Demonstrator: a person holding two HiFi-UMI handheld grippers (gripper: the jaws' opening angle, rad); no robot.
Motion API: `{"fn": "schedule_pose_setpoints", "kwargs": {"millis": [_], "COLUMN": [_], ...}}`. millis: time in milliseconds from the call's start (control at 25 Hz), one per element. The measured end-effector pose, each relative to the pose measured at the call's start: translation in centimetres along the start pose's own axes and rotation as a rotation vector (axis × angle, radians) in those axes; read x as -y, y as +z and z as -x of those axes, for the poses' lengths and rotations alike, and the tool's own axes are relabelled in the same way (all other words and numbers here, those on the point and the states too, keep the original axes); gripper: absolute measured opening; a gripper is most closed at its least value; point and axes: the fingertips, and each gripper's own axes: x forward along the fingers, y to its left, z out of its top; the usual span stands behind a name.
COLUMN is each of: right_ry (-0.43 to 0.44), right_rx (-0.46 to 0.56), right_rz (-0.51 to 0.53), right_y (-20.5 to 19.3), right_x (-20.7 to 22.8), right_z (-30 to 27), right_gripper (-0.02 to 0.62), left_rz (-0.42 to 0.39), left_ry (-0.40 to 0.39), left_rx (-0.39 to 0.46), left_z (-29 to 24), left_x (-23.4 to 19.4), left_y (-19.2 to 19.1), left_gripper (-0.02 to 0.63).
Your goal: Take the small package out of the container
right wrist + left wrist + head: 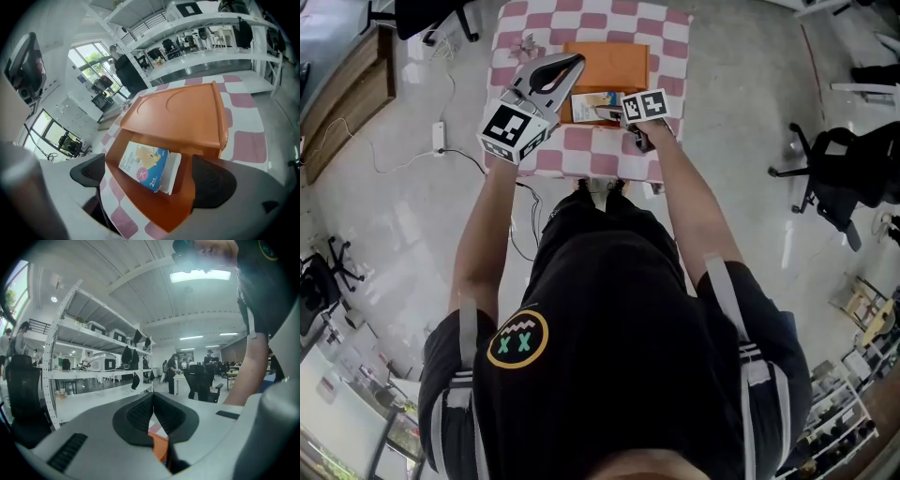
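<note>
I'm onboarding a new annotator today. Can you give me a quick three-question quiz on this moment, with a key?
1. True or false: the small package has already been lifted out of the orange container.
2. Compare the left tool and the right tool: which has its jaws apart? A) left B) right C) both
3. Fill in: the container rests on a pink and white ____ cloth.
Key: 1 false, it lies inside the container. 2 B, the left tool is shut. 3 checked.

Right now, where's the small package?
In the right gripper view the small package lies inside the open orange container, centre frame, in line with the open right tongs.
</note>
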Motion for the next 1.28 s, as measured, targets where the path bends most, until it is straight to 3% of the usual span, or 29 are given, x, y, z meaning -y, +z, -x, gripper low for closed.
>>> {"fn": "schedule_pose_setpoints", "kwargs": {"millis": [240,560,760,960,1160,1280], "right_ry": [0.002,-0.025,0.016,0.132,0.154,0.177], "right_rx": [-0.065,-0.154,-0.162,-0.155,-0.142,-0.132], "right_rz": [-0.042,-0.060,-0.111,-0.313,-0.363,-0.379], "right_y": [-0.7,-1.3,-0.9,-1.5,-1.4,-1.2], "right_x": [-0.2,0.3,-0.3,-0.8,-0.1,-0.4], "right_z": [-0.7,-1.6,-2.6,-3.9,-4.3,-4.6], "right_gripper": [0.580,0.501,0.495,0.489,0.397,0.377], "left_rz": [0.005,0.009,0.013,0.012,0.016,0.023], "left_ry": [0.002,0.006,0.008,0.016,0.032,0.033], "left_rx": [0.000,-0.002,-0.004,-0.014,-0.023,-0.028], "left_z": [0.1,0.2,0.3,0.7,1.3,1.2], "left_x": [-0.3,-1.0,-1.3,-1.7,-2.5,-2.6], "left_y": [-0.1,-0.3,-0.5,-0.6,-0.9,-1.1], "left_gripper": [0.020,0.020,0.020,0.020,0.020,0.020]}}
